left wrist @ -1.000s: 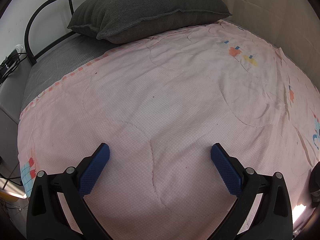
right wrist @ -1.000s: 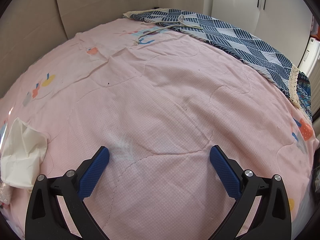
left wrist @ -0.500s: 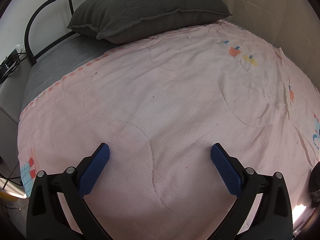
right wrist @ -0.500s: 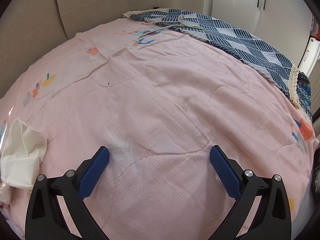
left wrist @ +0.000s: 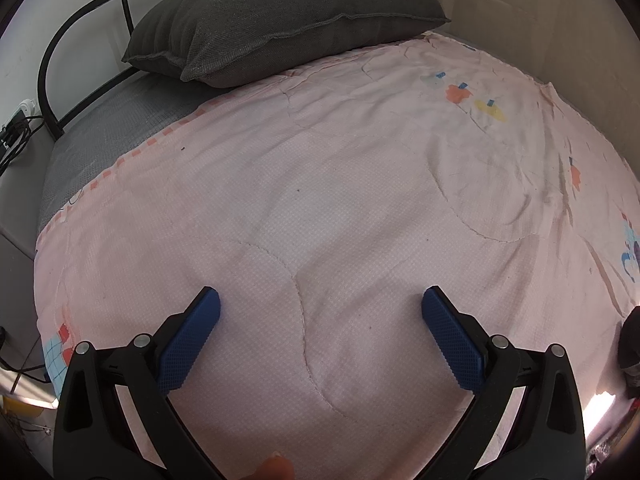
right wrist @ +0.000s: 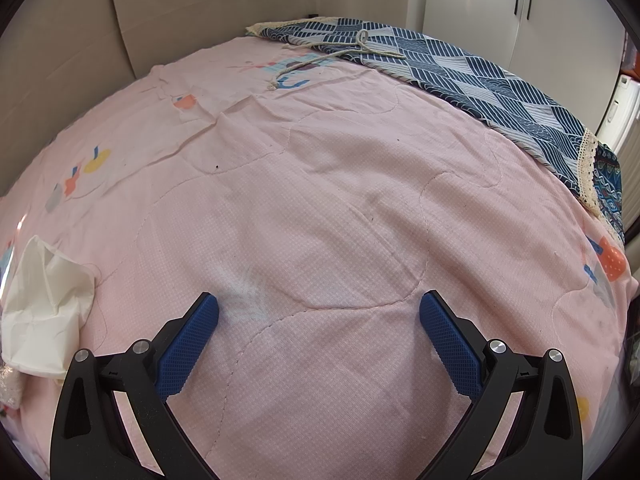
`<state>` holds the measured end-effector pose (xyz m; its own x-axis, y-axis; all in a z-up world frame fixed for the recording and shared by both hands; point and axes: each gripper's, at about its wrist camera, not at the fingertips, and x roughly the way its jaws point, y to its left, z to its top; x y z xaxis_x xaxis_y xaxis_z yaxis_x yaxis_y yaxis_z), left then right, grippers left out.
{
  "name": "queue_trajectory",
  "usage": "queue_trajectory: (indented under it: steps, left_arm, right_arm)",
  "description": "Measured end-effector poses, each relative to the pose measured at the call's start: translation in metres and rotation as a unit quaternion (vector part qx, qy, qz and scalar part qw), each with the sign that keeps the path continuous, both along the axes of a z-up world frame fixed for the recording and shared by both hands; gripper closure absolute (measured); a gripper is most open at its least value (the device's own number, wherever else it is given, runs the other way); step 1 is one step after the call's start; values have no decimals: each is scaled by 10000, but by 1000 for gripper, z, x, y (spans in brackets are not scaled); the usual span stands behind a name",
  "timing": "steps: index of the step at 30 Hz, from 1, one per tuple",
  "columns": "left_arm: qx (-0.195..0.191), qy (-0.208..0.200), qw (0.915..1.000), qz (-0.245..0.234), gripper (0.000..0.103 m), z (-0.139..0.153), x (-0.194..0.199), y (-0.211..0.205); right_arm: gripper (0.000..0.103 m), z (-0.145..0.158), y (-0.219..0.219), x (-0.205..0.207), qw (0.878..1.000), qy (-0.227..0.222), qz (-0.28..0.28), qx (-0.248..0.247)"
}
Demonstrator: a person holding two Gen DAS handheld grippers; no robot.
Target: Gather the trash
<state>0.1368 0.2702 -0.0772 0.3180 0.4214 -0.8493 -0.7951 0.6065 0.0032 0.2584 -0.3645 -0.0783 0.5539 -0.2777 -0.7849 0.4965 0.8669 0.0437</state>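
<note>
Both grippers, left and right, jaws apart, empty. We risk pinching the quilt while grabbing the crumpled tissue at lower left.

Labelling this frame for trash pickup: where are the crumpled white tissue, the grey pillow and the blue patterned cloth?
crumpled white tissue [right wrist: 44, 308]: right wrist view, its middle.
grey pillow [left wrist: 280, 16]: left wrist view, top face.
blue patterned cloth [right wrist: 472, 80]: right wrist view, striped patch.

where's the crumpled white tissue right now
In the right wrist view, the crumpled white tissue lies on the pink quilted bedspread at the far left edge, left of the open right gripper.
</note>
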Motion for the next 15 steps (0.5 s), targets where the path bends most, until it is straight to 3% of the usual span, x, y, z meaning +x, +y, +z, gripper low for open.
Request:
queue_trajectory:
  steps: [3, 5, 7, 9, 12, 15]
  left_arm:
    - [-412, 77, 9969, -669, 6, 6, 0, -9]
    - [-585, -152, 9908, -1211, 6, 21, -7, -22]
    - [-569, -522, 9811, -1777, 6, 46, -16, -42]
    - [-486, -939, 9658, -2369, 6, 75, -32, -66]
    - [-329, -1403, 9372, -3175, 6, 112, -69, -108]
    - [-76, -1473, 9204, -3622, 6, 129, -109, -153]
  right_arm:
    - [6, 0, 0, 0, 10000, -7, -20, 13]
    - [6, 0, 0, 1, 10000, 63, -43, 23]
    - [6, 4, 3, 2, 9987, 216, 427, 195]
    - [7, 17, 10, -12, 9928, -34, 984, 676]
    - [7, 65, 34, -60, 9710, -741, 1997, 1084]
    - [7, 118, 55, -128, 9396, -1512, 2736, 1395]
